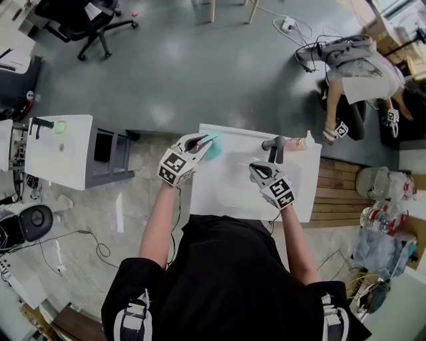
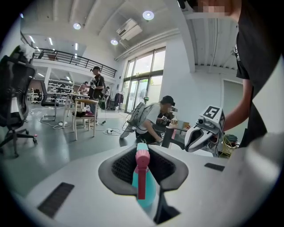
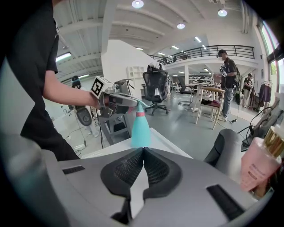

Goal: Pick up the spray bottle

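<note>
A teal spray bottle [image 1: 214, 148] with a pink trigger head stands at the far left of the white table [image 1: 233, 193]. My left gripper [image 1: 204, 141] is shut on its neck. In the left gripper view the pink head and teal body of the spray bottle [image 2: 144, 181] sit between the dark pads of the left gripper [image 2: 143, 160]. The right gripper view shows the spray bottle [image 3: 140, 129] upright on the table, with the left gripper [image 3: 117, 103] at its top. My right gripper [image 1: 261, 169] hovers over the table's right half, apart from the bottle. The jaws of the right gripper [image 3: 143, 151] are shut with nothing between them.
A pink bottle [image 3: 258, 170] and a grey post-like object [image 3: 227, 148] stand at the table's far right corner. A second white table [image 1: 60, 150] is to the left. A seated person [image 1: 359, 66] works beyond the table at the right. An office chair [image 1: 86, 20] stands far left.
</note>
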{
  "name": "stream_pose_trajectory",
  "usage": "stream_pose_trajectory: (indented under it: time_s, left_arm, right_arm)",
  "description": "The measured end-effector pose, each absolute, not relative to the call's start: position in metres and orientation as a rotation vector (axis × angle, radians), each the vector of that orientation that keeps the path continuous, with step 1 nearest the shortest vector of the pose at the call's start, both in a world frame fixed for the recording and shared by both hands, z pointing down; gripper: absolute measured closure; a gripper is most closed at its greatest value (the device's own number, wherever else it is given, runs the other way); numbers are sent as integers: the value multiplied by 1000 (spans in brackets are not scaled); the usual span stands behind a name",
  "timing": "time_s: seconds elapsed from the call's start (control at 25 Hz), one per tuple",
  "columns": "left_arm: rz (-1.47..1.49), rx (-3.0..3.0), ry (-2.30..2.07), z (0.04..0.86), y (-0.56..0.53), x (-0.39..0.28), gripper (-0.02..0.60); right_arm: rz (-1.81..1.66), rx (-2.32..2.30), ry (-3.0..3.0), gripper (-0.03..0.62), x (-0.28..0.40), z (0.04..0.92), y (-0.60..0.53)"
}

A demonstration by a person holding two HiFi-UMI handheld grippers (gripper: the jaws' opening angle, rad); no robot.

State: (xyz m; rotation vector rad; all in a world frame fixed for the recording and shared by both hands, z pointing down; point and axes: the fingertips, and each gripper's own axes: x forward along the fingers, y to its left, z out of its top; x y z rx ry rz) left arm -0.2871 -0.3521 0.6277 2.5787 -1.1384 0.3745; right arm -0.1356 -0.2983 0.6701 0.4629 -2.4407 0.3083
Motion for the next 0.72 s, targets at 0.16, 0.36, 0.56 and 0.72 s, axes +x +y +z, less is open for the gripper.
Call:
stream_pose_trajectory:
  time_s: [0.16,0.36,0.56,0.72]
  left_arm:
    - [380,2590,-1144,622,-348,-286,506]
    - [381,2592,-1168,611,-335,-280,506]
    - [391,2587,-1211,595,-318,-279,508]
    - [390,2579,-1238,583,-302,-270,508]
  right_arm:
    - [311,470,-2468,577,-137,661,-301]
    - [307,484,-2502,577,-133,651,-298]
    - [285,477,-2547,577,-134,635,-288]
    - [261,461,-2558,577,-124,624,-279]
